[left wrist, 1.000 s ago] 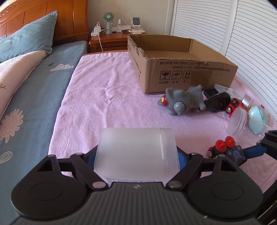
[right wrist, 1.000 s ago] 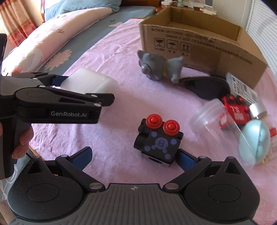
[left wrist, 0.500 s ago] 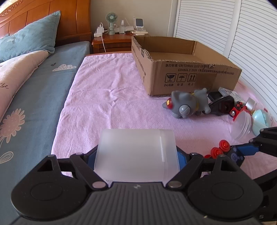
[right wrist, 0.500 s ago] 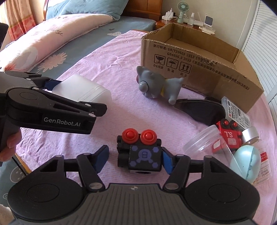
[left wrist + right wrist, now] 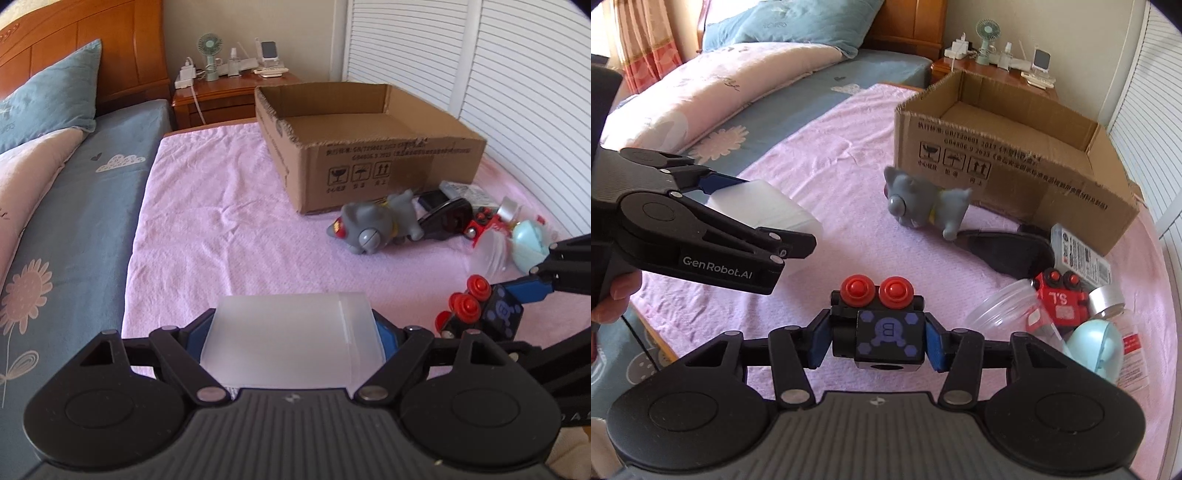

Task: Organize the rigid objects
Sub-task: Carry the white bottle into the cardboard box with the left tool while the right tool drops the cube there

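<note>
Left tongs [image 5: 798, 236]: matte black linkage arms, silver pivot screws, blue finger pads, white "GenRobot.AI" lettering on side. Right tongs [image 5: 879, 332]: same build, ribbed grey housing, round black discs. Bare fingertips [image 5: 617, 295] on handle.

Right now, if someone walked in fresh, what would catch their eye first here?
Probably both grippers, each already holding something: the left gripper clamps a frosted white box, the right gripper a black toy block with red knobs. Beyond them, an open cardboard box stands on the pink blanket.
</note>
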### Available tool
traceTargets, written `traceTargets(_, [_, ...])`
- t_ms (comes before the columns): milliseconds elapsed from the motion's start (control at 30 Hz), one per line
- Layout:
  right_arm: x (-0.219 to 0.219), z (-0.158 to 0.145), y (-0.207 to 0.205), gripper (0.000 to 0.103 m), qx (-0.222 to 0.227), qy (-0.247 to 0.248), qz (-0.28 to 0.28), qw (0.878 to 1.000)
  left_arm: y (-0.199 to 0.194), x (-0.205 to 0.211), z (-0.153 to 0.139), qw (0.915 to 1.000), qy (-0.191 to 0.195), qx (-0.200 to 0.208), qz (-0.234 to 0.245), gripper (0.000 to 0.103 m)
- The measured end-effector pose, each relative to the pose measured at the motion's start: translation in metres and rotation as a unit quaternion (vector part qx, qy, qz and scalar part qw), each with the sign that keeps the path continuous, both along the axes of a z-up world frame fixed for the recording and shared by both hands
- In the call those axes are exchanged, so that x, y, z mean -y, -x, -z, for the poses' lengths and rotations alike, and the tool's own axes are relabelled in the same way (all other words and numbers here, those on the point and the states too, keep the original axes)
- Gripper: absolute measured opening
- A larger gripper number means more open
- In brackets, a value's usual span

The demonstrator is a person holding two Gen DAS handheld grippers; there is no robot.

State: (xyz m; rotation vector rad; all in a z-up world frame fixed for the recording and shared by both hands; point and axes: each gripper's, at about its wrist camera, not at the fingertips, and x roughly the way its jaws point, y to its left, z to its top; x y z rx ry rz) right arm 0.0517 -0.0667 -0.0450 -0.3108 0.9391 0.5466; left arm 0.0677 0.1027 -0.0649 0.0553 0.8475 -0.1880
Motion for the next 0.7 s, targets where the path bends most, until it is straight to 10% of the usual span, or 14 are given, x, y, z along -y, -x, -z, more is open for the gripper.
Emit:
traceTargets(433, [0.049, -0.067, -0.056, 0.056, 0.063, -0.023, 0.014, 0.998, -0.087, 0.042, -0.073, 0.9973, 0.0, 0.047, 0.056, 0.083])
traceTargets(700, [0.074, -0.075, -0.111, 0.056, 0.076, -0.027, 0.05, 0.995, -0.194, 0.073, -0.067, 0.9983, -0.004, 0.031, 0.048, 0.083])
